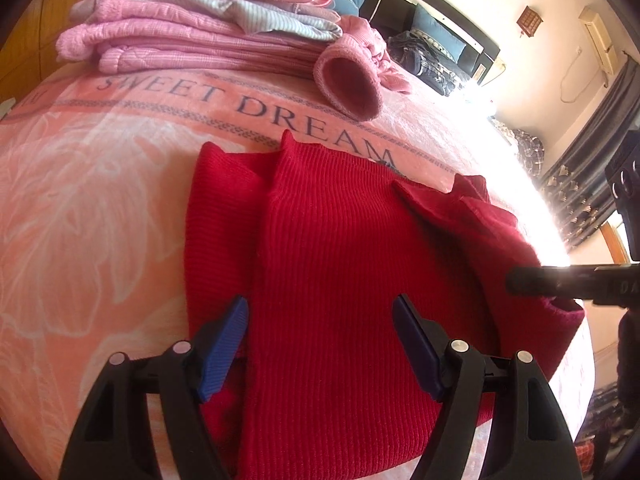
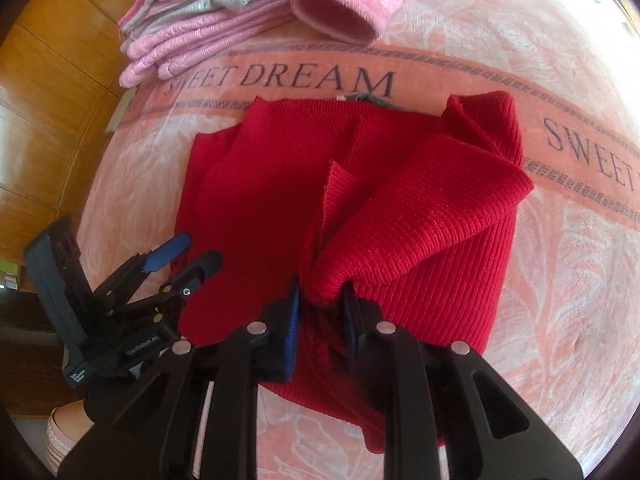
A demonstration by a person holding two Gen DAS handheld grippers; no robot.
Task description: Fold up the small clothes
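A red ribbed knit garment (image 1: 340, 264) (image 2: 420, 216) lies partly folded on a pink "SWEET DREAM" blanket (image 1: 92, 208) (image 2: 560, 264). My left gripper (image 1: 320, 304) is open just above the garment's near part, its blue pads on either side of a lengthwise fold. In the right wrist view the left gripper (image 2: 196, 254) is at the garment's left edge. My right gripper (image 2: 322, 300) is shut on a bunched fold of the red garment, lifted a little off the rest. One of its black fingers (image 1: 536, 284) enters the left wrist view from the right.
A stack of folded pink and grey clothes (image 1: 192, 32) (image 2: 200, 28) sits at the blanket's far side, with a loose pink knit cuff (image 1: 348, 84) (image 2: 340, 12) beside it. Wooden panels (image 2: 48, 80) stand to the left. Dark pillows (image 1: 432, 48) and a curtain (image 1: 580, 192) lie beyond.
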